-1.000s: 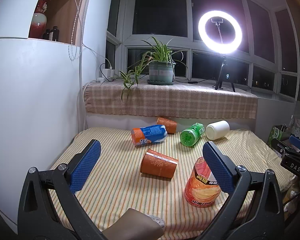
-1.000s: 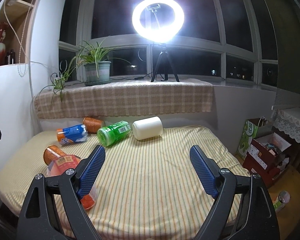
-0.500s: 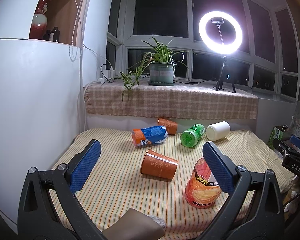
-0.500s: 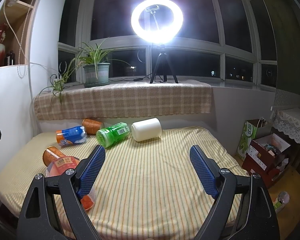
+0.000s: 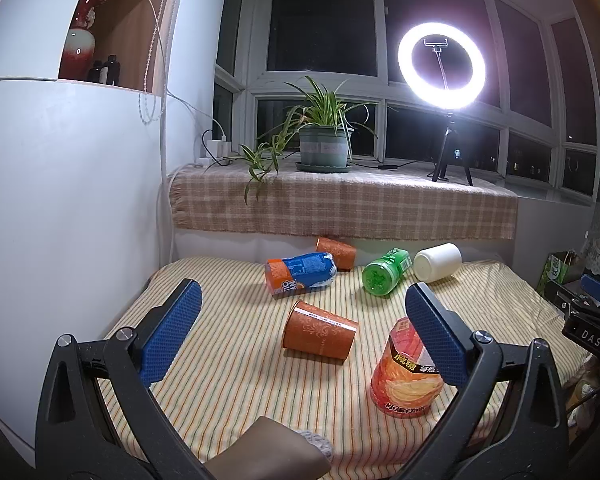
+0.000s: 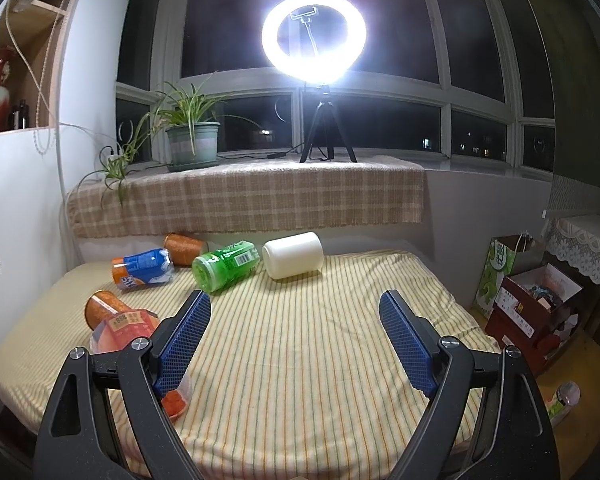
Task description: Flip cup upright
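Note:
An orange paper cup [image 5: 319, 335] lies on its side on the striped cloth, its base towards the left; it also shows in the right wrist view [image 6: 102, 311], partly hidden behind a snack tub. A second orange cup [image 5: 336, 252] lies on its side at the back by the wall, also seen from the right [image 6: 185, 247]. My left gripper [image 5: 300, 336] is open and empty, held above and in front of the near cup. My right gripper [image 6: 296, 340] is open and empty over bare cloth to the right.
An upright orange snack tub [image 5: 406, 372] stands right of the near cup. A blue-orange can [image 5: 300, 274], a green bottle [image 5: 384, 272] and a white jar [image 5: 438, 262] lie on their sides at the back. A white cabinet [image 5: 60, 220] bounds the left. Boxes [image 6: 540, 304] stand on the floor right.
Both grippers have drifted very slightly; the scene sits a touch lower in the frames. No object has moved.

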A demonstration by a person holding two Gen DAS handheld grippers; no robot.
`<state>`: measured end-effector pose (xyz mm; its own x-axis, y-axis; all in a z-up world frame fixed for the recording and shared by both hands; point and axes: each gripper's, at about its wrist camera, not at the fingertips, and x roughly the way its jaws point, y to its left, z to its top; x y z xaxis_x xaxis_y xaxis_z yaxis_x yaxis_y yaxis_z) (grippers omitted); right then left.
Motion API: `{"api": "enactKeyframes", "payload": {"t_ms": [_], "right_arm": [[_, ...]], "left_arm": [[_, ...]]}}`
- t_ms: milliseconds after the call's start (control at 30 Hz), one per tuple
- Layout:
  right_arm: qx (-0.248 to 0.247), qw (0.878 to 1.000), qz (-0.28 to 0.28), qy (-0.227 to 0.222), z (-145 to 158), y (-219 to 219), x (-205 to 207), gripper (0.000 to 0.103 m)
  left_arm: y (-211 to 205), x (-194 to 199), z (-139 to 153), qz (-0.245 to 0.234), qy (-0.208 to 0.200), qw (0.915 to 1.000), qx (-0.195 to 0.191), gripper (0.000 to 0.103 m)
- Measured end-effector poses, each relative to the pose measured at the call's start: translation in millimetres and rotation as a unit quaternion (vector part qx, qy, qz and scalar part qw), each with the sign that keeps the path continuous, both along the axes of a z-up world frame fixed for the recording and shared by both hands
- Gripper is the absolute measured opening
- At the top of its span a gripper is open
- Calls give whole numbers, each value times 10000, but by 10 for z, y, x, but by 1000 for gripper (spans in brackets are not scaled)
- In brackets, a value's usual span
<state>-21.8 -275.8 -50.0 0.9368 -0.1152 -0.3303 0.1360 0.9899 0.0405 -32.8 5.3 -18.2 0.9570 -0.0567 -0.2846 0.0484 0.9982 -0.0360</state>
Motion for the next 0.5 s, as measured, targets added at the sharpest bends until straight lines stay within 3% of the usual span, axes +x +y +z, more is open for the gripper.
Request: {"api": "enactKeyframes", "payload": {"t_ms": [500], "right_arm": [[16, 10000, -5, 53, -48, -12, 15, 86]], "left_arm": [[15, 16, 15, 20, 2, 10000, -3, 103]]}}
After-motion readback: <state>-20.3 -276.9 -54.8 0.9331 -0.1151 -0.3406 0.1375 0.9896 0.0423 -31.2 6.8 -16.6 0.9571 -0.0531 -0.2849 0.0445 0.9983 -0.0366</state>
